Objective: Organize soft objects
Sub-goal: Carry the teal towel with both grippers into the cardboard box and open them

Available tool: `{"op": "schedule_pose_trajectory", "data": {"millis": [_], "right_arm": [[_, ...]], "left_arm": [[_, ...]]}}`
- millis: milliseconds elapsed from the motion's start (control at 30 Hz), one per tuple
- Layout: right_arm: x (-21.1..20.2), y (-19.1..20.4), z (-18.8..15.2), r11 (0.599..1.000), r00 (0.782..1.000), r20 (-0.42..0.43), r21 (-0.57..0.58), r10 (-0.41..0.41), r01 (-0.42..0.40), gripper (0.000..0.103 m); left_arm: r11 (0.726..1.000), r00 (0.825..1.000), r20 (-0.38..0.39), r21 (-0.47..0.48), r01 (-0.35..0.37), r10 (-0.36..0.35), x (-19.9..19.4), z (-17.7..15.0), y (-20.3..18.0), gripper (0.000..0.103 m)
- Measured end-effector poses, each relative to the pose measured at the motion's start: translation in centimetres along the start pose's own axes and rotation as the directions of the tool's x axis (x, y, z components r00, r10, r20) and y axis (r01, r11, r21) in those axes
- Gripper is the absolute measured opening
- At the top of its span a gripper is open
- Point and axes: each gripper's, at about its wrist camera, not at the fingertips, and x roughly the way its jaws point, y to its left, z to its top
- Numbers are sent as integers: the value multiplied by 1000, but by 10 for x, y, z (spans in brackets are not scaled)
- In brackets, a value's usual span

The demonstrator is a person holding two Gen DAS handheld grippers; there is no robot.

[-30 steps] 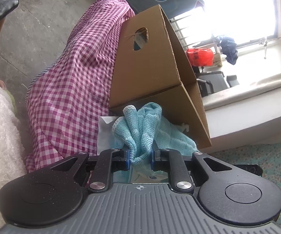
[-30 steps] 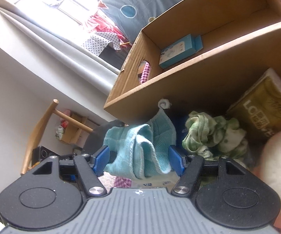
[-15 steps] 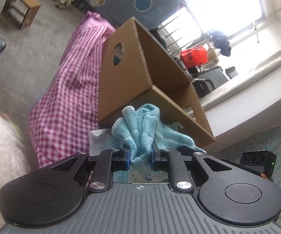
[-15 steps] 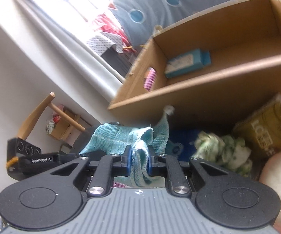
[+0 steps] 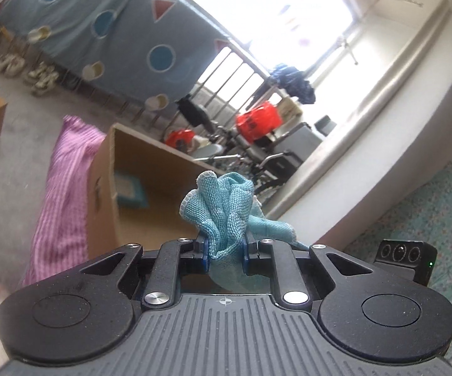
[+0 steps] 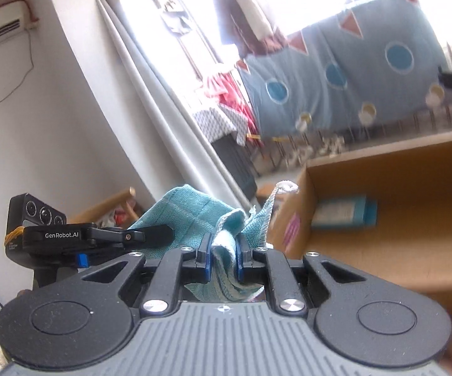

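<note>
The right hand-held gripper [image 6: 222,261] has closed on the teal cloth [image 6: 194,216]: its blue pads, which stood wide on either side of the fabric a second ago, now pinch a fold low in the middle of the right wrist view. The left hand-held gripper [image 5: 226,255] is clamped on another bunch of the same teal cloth [image 5: 222,210], as it was before, so the cloth now hangs between two grips and, by my judgement, can be spread, folded or carried as one piece.

Outward from the pads, the cardboard box [image 5: 150,194] sits behind the cloth at centre left of the left view, its open inside showing a small blue packet [image 5: 130,189]. In the right view the box fills the right side and the other gripper's body lies at left.

Against the earlier frames, both views look over the box rim instead of at its outer wall. The green cloth, the yellow pack and the plush toy seen a second ago are out of frame. The checked pink cover [image 5: 66,188] has slid to the left edge.
</note>
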Motion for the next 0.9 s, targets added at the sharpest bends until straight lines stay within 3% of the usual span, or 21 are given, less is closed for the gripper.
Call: {"op": "schedule_pose_trajectory", "data": {"millis": [100,167,367,633,833,900], "right_arm": [[3,-16,31,1000,1000,6,-21,-4,4,15],[12,-35,49,1000,1000,-17,-9,0,0,15],[73,-110,79,995,982,-191,102,-3,23,15],[162,-191,74,973,898,-439,197,-26,124,15],[201,-203,56,968,831,-556,187,-37,168,15],[212,-203,53,968,816,-577,179,-41,175,15]], "left_arm": [[998,1000,-9,64,3,-2,30,23,-12,17],[998,999,-38,59,7,-5,55,34,-9,17],[998,982,-177,4,-64,64,139,50,29,17],[979,928,-318,1,-205,194,204,46,75,17],[957,882,-380,29,-289,278,216,44,85,17],[954,877,-383,48,-296,291,216,44,83,19]]}}
